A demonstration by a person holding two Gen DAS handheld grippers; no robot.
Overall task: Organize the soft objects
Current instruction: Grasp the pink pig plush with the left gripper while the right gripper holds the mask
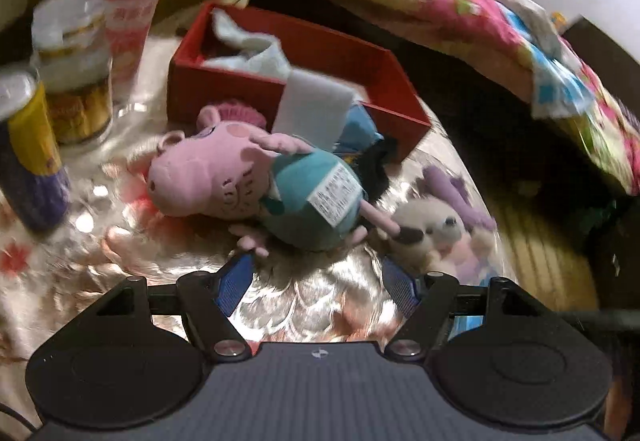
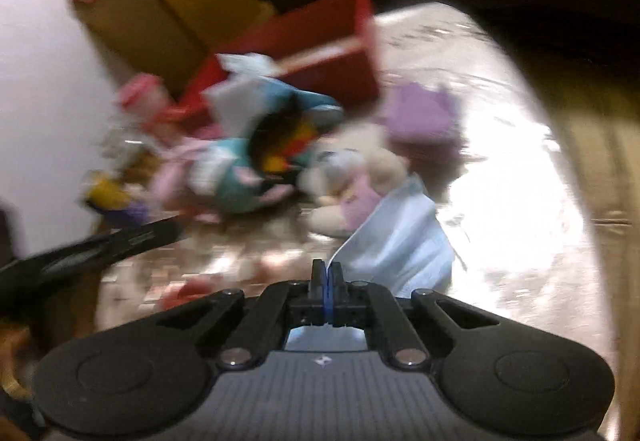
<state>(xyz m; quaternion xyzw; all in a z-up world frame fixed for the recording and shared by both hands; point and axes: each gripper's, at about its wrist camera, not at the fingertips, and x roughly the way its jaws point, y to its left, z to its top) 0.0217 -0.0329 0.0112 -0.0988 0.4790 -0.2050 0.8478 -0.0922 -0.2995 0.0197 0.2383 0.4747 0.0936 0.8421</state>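
Observation:
A pink pig plush in a teal dress lies on the table just ahead of my open left gripper, between its fingertips' line and the red box. A cream plush with purple ears lies to the right. White cloths sit in the box; a white sponge leans on its front wall. My right gripper is shut on a pale blue cloth that hangs to the right. The right wrist view is blurred; it shows the pig, cream plush and red box.
Jars and a pink-lidded cup stand at the left, with a yellow-purple can. The table's right edge drops to a wooden floor. A floral quilt lies behind. Cardboard boxes stand beyond the red box.

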